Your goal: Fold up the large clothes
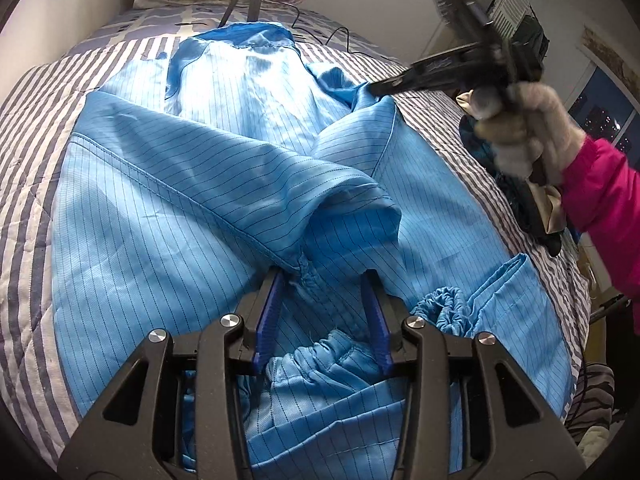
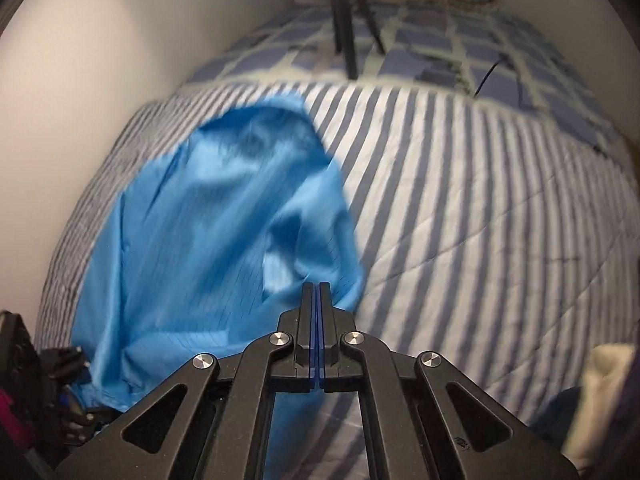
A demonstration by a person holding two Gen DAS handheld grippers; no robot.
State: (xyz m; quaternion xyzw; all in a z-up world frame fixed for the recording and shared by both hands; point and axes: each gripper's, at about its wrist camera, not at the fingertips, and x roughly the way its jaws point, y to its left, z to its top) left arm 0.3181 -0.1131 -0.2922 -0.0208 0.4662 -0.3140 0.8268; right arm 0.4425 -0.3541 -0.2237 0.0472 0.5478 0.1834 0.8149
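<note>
Blue pinstriped garment [image 1: 208, 184] lies spread over the striped bed quilt [image 1: 36, 184]. Left gripper [image 1: 326, 280] hovers with fingers partly apart over a bunched seam. Right gripper [image 2: 317, 286], fingers pressed together, pinches the garment's far edge.

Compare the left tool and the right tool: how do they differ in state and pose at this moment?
The left tool stands open over a seam of the blue garment, pressing nothing; the right tool is shut on that garment's edge. The left tool sits low above the cloth; the right tool is raised beside the bed. Both are black with blue pads.
</note>
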